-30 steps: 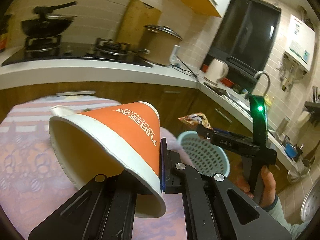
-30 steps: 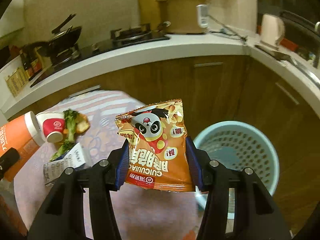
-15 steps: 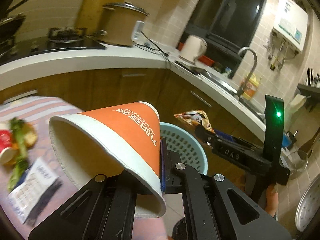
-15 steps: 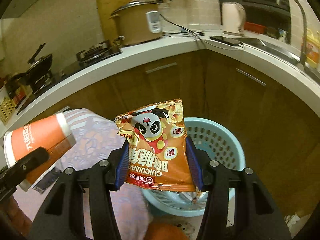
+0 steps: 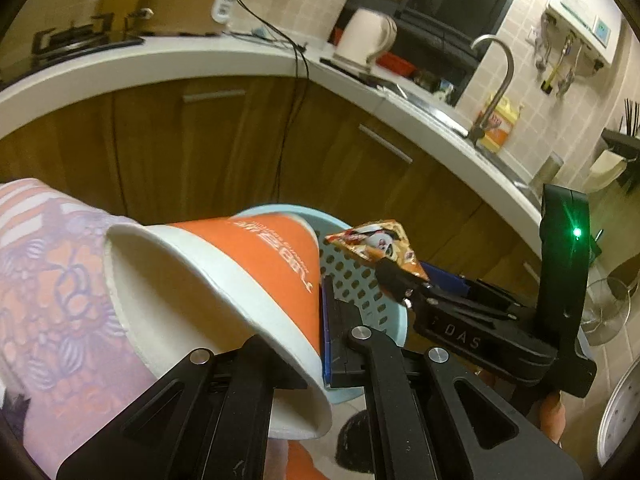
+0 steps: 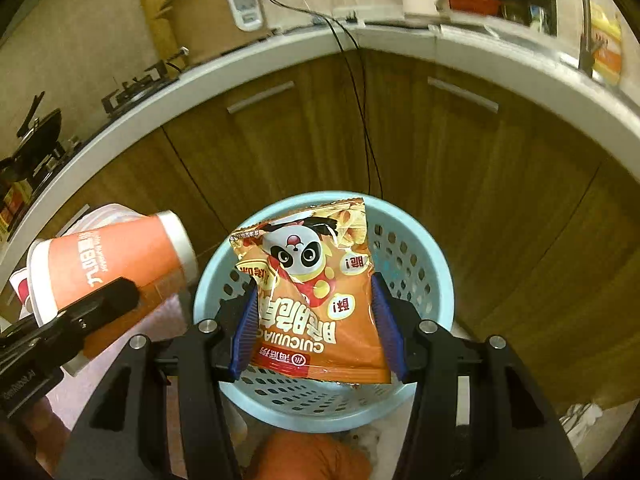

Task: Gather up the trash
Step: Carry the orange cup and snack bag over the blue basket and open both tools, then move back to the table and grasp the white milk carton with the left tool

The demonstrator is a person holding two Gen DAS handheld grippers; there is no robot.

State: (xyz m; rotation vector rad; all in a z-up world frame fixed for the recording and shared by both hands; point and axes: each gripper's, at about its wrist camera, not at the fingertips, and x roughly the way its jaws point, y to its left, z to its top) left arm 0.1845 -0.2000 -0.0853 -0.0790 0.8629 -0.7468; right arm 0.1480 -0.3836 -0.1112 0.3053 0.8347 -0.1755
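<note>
Right wrist view shows the curved white countertop (image 6: 400,36) arcing across the top from 9 o'clock to 3 o'clock, smooth and pale above brown wood-grain cabinet doors (image 6: 320,132) with slim metal bar handles. Below it, at the centre of the frame, stands a round pale-blue plastic basket (image 6: 424,268) whose wall is pierced with rows of oval holes. At 8 o'clock a patterned pink and purple tablecloth (image 5: 52,300) hangs in soft folds, seen better in the left wrist view at 9 o'clock. The left gripper (image 5: 316,344) is clamped on the rim of an orange paper cup (image 5: 224,280), a tapered cone with a white band at the lip and a matte cream inside, tipped on its side with its mouth toward the camera and its base pointing over the basket's near edge. The right gripper (image 6: 316,324), black with ribbed blue pads, is closed on the two side edges of a glossy, crinkled orange snack bag (image 6: 316,292) printed with a cartoon panda; the bag hangs directly above the basket's opening, not touching it. At 11 o'clock a tan rice cooker (image 6: 216,12) with a metal lid sits on the counter, a black cord (image 6: 360,92) trailing down the cabinets.
</note>
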